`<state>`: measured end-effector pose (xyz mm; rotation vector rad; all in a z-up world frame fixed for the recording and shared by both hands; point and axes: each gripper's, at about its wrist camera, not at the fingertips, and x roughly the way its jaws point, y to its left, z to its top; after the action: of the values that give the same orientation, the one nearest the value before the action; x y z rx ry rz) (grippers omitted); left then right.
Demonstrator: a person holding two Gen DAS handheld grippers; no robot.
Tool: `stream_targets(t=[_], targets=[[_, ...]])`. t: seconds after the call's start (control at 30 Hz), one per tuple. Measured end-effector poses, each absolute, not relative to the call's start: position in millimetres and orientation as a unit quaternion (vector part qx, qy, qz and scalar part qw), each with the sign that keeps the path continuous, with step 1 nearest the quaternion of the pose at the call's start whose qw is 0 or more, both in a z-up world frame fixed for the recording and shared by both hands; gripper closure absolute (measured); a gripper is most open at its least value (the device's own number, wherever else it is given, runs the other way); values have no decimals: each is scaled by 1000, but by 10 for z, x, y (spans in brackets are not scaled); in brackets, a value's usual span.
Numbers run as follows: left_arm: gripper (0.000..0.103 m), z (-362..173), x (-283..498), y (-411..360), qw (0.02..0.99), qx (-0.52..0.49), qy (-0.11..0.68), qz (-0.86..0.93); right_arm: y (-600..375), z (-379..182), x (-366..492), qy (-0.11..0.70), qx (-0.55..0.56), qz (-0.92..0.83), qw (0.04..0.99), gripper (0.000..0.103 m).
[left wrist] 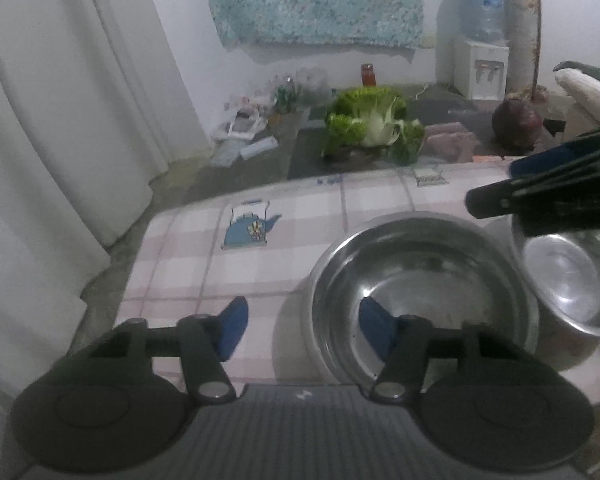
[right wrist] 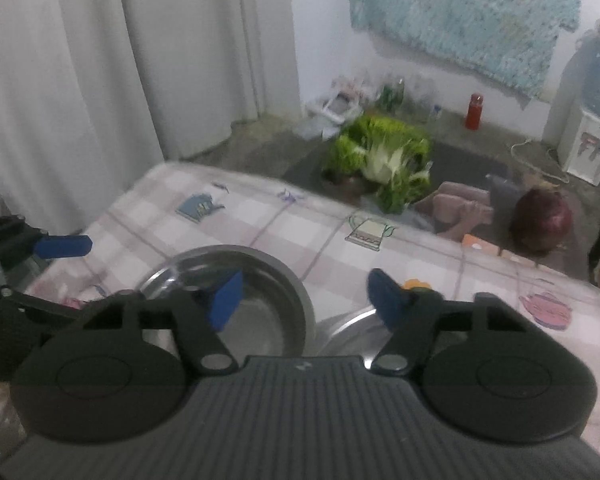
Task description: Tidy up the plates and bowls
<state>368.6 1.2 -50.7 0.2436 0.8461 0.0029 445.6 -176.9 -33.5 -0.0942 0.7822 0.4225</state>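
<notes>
Two claws, both part-open, nothing held. Left claw (left wrist: pixel 302 330) straddles the near rim of the wide steel bowl (left wrist: pixel 416 280) on the checked counter (left wrist: pixel 220 264); right claw (right wrist: pixel 306 304) hovers above both bowls. Smaller bowl (left wrist: pixel 568 280) sits just beside the wide one. Best to pinch one rim squarely, lift level, and nest the small in the wide; steel looks slippery.

1. Your right gripper (left wrist: pixel 540 196) pokes in from the left wrist view's right edge, so most of it is cut off, and it hides the smaller steel bowl's (left wrist: pixel 568 280) far rim.
2. In the right wrist view, the second bowl (right wrist: pixel 344 330) is mostly tucked behind the gripper body.
3. The clutter by the wall (right wrist: pixel 364 96) is too blurry to identify.
</notes>
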Motion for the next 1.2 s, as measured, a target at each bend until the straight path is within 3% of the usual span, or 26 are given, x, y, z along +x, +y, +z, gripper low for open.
stream_targets(t=[0.2, 0.33, 0.77, 0.9, 1.17, 1.2], targets=[[62, -653, 3719, 72, 891, 134, 433, 9, -1600, -600, 4719, 418, -54, 202, 884, 73], [62, -667, 3694, 175, 889, 127, 441, 6, -1494, -675, 4746, 432, -66, 214, 874, 83], [59, -571, 3522, 638, 885, 94, 455, 20, -1188, -677, 4446, 447, -21, 280, 850, 85], [50, -495, 3472, 714, 886, 76, 457, 6, -1410, -559, 4291, 437, 36, 272, 856, 85], [53, -575, 3559, 739, 874, 44, 483, -5, -1779, -679, 4123, 467, 113, 229, 847, 84], [58, -588, 3564, 736, 873, 43, 485, -5, -1789, -707, 4118, 470, 117, 228, 845, 84]])
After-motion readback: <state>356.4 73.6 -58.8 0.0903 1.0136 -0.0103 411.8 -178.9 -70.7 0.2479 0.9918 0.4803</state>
